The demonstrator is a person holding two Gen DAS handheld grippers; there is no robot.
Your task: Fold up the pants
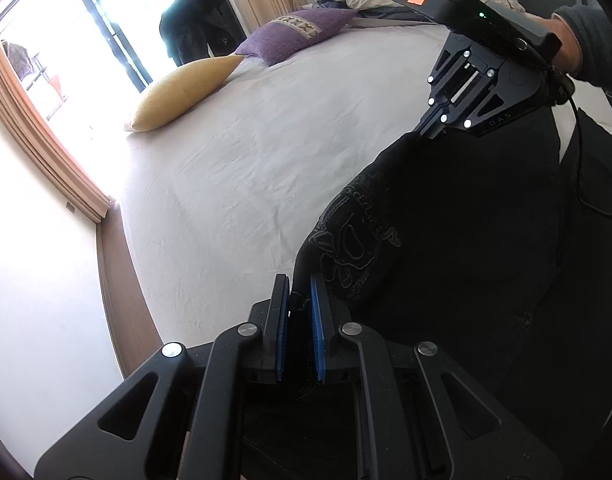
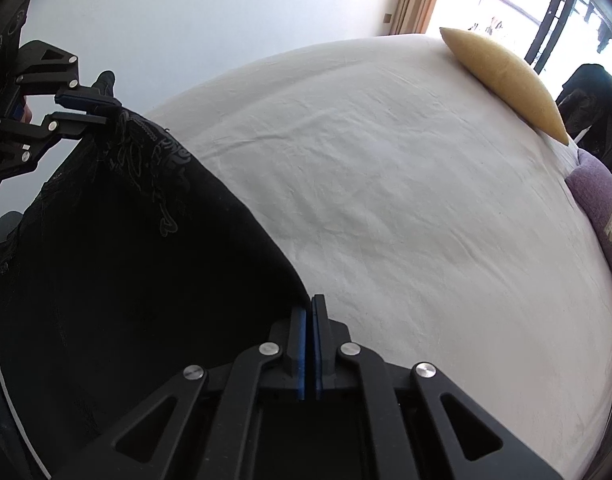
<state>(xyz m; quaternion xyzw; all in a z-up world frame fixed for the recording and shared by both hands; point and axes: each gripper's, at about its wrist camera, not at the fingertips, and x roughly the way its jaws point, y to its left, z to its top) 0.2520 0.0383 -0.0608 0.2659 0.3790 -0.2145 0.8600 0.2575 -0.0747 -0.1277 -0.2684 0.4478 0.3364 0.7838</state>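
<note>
You've got two grippers, left [image 1: 300,292] and right [image 2: 311,312], one pair of black pants [image 2: 126,240], and two pillows ahead: yellow [image 1: 182,90], purple [image 1: 294,34].

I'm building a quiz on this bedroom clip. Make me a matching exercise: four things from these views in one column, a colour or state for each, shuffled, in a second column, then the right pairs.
Things:
1. pants
2. cushion by the window
3. patterned cushion
4. bed sheet

Colours or states:
A. purple
B. pale, wrinkled, spread flat
C. black, held up by left tool and right tool
D. yellow

Pairs: 1-C, 2-D, 3-A, 4-B
</note>
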